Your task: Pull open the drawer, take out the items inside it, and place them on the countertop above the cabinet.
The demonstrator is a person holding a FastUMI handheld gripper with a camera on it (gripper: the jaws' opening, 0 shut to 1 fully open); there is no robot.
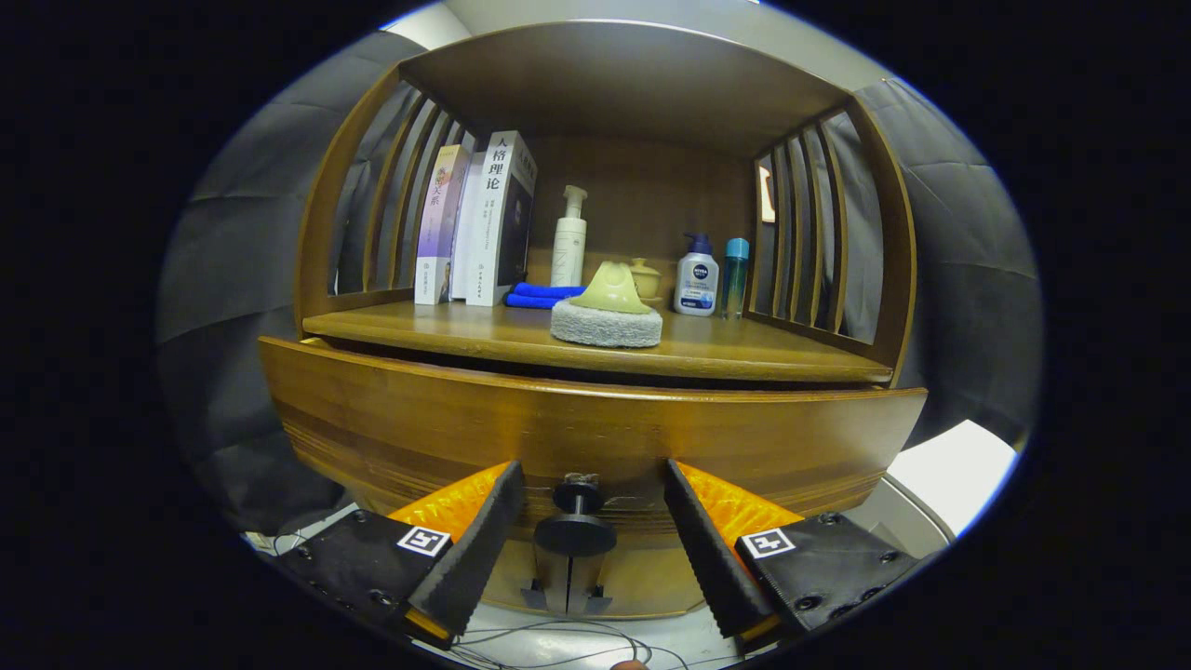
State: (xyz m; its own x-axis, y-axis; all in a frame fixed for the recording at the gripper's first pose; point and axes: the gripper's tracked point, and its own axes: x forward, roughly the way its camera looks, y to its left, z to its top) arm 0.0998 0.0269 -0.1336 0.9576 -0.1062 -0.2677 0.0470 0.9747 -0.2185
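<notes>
- Drawer (595, 437) – wide curved wooden front, sits under the countertop (726, 349) w/ its top edge out in front of the countertop's front edge; inside hidden by the front panel, so contents can't be told.
- Knob (575, 523) – dark, round, on a short stem, centre of drawer front, low down. Lies between the two fingers, not touching either.
- Gripper (594, 521) – fingers spread wide, a clear gap each side of the knob; holding nothing.
- Scrubber (607, 312) – pale green handle on a grey-white round pad, stands on the countertop near its front, roughly mid.
- Books (479, 223) – a few upright at the left against the slatted side; spines partly overlap.
- Blue cloth (541, 296) – rolled/folded, beside the books, partly behind the scrubber.
- Pump bottle (569, 240) – white, tall, at the back, foot hidden by cloth.
- Small lidded pot (646, 277) – yellowish, half hidden behind the scrubber handle.
- White bottle w/ dark cap (697, 279) + slim teal-capped bottle (735, 274) – side by side at right, near the slats.
- Below the drawer: cabinet base hard to make out; thin cables (558, 642) on the pale floor between the fingers.
</notes>
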